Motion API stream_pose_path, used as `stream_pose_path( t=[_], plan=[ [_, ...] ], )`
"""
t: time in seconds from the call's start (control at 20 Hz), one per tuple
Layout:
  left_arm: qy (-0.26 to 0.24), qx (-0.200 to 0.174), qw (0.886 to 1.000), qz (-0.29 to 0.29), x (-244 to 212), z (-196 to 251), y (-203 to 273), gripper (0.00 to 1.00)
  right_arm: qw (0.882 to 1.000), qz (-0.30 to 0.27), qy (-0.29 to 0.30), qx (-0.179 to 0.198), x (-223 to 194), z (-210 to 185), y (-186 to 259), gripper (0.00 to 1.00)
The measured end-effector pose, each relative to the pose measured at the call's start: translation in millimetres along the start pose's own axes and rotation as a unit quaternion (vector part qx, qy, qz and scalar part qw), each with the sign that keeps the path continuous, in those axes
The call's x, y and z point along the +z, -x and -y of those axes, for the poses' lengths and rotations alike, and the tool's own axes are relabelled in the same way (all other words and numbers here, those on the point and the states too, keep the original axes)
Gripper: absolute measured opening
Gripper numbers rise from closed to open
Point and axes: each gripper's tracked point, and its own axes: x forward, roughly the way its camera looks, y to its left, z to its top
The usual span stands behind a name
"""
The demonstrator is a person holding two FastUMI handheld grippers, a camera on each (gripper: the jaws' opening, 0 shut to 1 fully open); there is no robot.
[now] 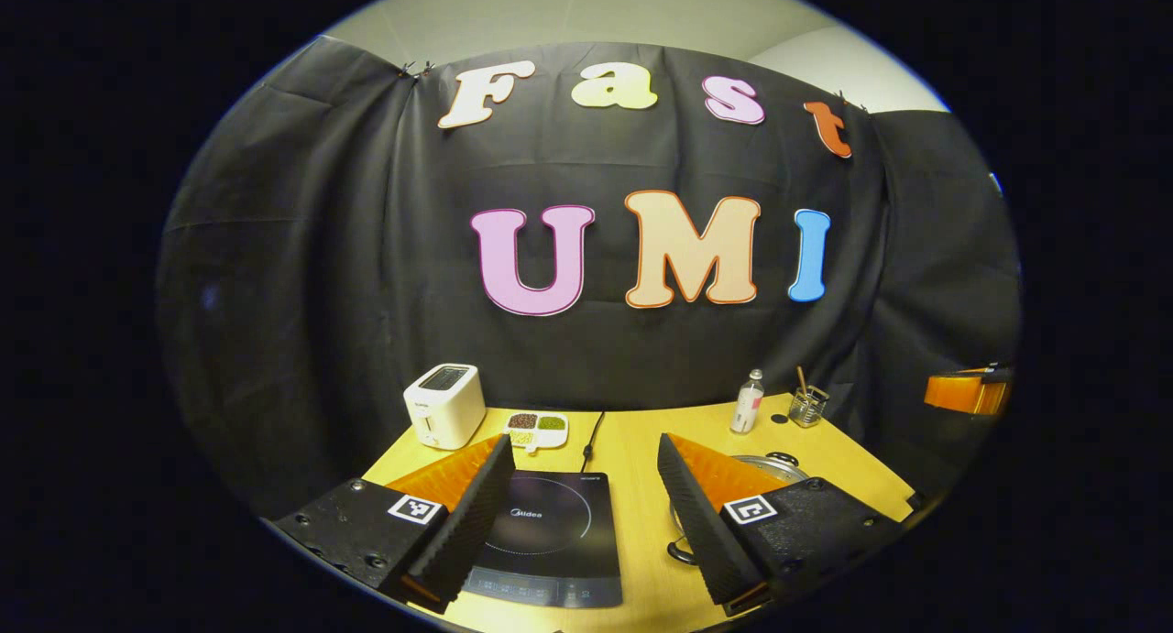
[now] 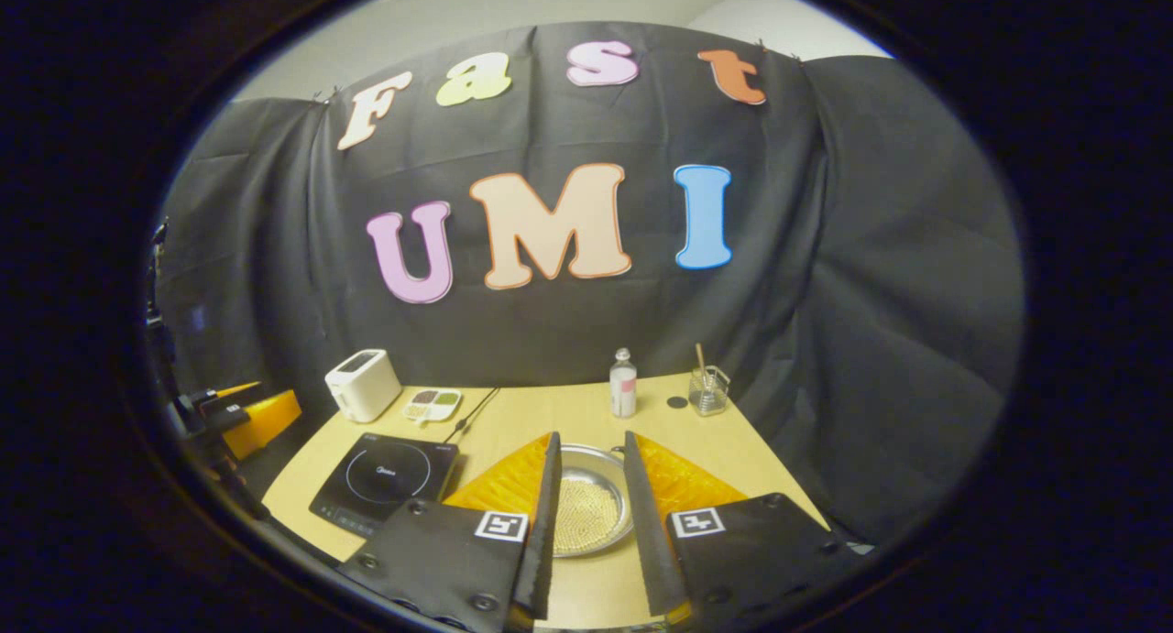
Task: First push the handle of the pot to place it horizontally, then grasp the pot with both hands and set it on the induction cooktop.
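Left gripper view: the left gripper [image 1: 582, 514] hangs above the near edge of a yellow table [image 1: 632, 450], its 2 fingers spread wide with nothing between them. Through the gap lies the black induction cooktop [image 1: 550, 537], flat on the table. The pot [image 1: 765, 468] sits to the right of the cooktop, mostly hidden behind the right-hand finger; a dark loop at its near side may be a handle, though the view is too blocked to be sure. Along the back of the table stand a white toaster [image 1: 444, 404], a divided dish [image 1: 536, 429], a bottle [image 1: 747, 402] and a glass holder [image 1: 808, 406].

Right gripper view: the right gripper [image 2: 591, 514] is held over the pot [image 2: 586, 509], its 2 fingers set fairly narrow, apart and gripping nothing. The pot shows between them as a round metal vessel with pale grainy contents. The induction cooktop [image 2: 385, 482] lies to the pot's left, apart from it.
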Motion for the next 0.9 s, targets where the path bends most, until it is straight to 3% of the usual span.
stream_pose_path(
  t=[0.15,0.2,0.3,0.35,0.4,0.45,0.55,0.6,0.75,0.8,0.85,0.9],
  plan=[
    [0.005,0.014,1.000,-0.001,-3.6,-11.8,6.5,0.96,0.999,-0.011,0.023,0.025,-11.0,-23.7,-4.1,0.32],
    [0.005,0.018,1.000,-0.002,-5.0,-15.5,9.2,0.96,1.000,-0.014,0.014,0.020,-17.6,-24.9,-32.1,0.32],
    [0.003,0.024,1.000,-0.003,-7.5,-21.2,13.6,0.96,0.998,-0.037,-0.017,0.057,-30.1,-48.5,-8.4,0.06],
    [0.000,0.028,1.000,-0.004,-7.9,-24.2,15.3,0.96,0.996,-0.048,-0.026,0.066,-41.2,-54.3,-13.1,0.00],
    [-0.002,0.031,0.999,-0.006,-10.2,-26.8,18.0,0.96,0.995,-0.061,-0.030,0.072,-53.1,-56.8,-16.8,0.00],
    [-0.004,0.034,0.999,-0.007,-11.6,-28.7,19.9,0.96,0.993,-0.079,-0.032,0.078,-66.1,-60.3,-19.3,0.08],
    [-0.006,0.039,0.999,-0.008,-13.8,-32.5,25.4,0.96,0.989,-0.121,-0.028,0.085,-99.1,-64.7,-23.2,0.07],
    [-0.006,0.041,0.999,-0.009,-15.7,-34.3,27.9,0.96,0.985,-0.144,-0.027,0.088,-115.9,-66.8,-24.3,0.00],
    [-0.004,0.048,0.999,-0.012,-21.0,-39.9,36.2,0.96,0.971,-0.207,-0.039,0.109,-161.2,-80.2,-22.0,0.00],
    [-0.004,0.051,0.999,-0.013,-23.4,-42.8,38.9,0.96,0.966,-0.225,-0.046,0.115,-174.2,-85.3,-20.6,0.07],
    [-0.003,0.054,0.998,-0.015,-25.1,-45.5,40.8,0.96,0.962,-0.241,-0.051,0.121,-185.3,-89.4,-22.7,0.00],
    [-0.003,0.058,0.998,-0.016,-27.4,-48.4,42.0,0.96,0.957,-0.256,-0.054,0.122,-196.6,-93.1,-24.3,0.00]
  ],
)
